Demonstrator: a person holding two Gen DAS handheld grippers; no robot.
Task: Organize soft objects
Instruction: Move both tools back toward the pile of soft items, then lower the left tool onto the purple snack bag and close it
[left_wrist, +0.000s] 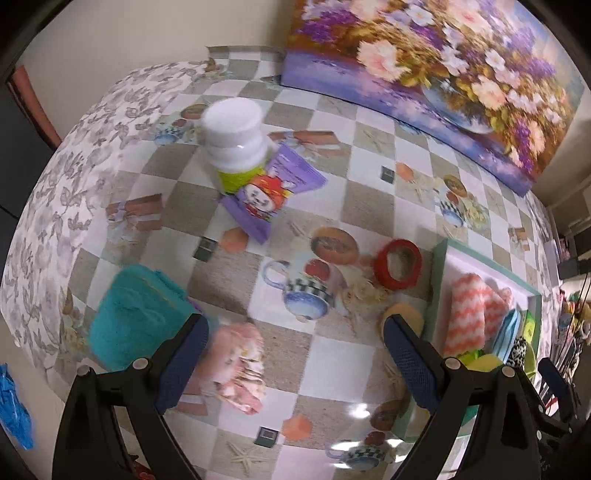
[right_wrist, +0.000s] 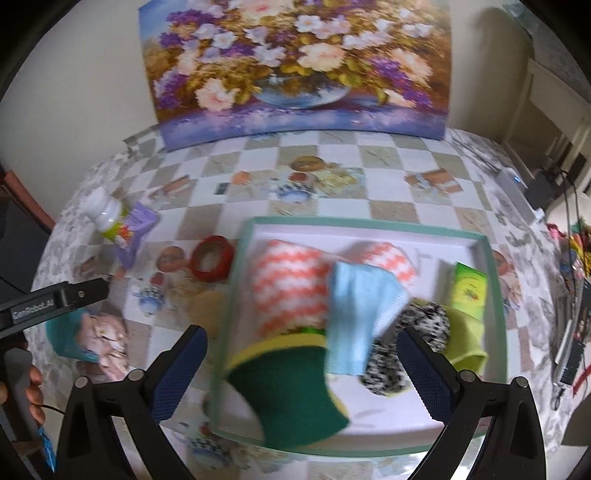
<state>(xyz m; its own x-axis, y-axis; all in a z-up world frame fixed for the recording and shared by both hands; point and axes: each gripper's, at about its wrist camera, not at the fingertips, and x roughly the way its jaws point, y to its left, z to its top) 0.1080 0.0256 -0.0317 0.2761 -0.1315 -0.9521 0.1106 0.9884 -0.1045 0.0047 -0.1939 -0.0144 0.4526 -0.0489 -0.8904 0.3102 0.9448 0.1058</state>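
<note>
A teal-rimmed white tray (right_wrist: 491, 266) holds an orange-and-white zigzag cloth (right_wrist: 291, 291), a light blue cloth (right_wrist: 354, 314), a green-and-yellow sponge (right_wrist: 291, 384), a black-and-white speckled scrunchie (right_wrist: 406, 347), a lime cloth (right_wrist: 469, 339) and a green box (right_wrist: 469, 288). My right gripper (right_wrist: 301, 369) is open and empty over the tray's near side. My left gripper (left_wrist: 295, 358) is open and empty above the table, with a pink floral cloth (left_wrist: 238, 365) between its fingers and a teal towel (left_wrist: 136, 314) to their left. The tray (left_wrist: 439, 280) also shows at the right in the left wrist view.
A white-capped bottle (left_wrist: 236, 140) and a purple packet (left_wrist: 273, 192) lie on the checkered tablecloth. A red ring (left_wrist: 399, 264) and a round yellow sponge (left_wrist: 402, 317) lie beside the tray. A flower painting (right_wrist: 295, 66) leans on the back wall.
</note>
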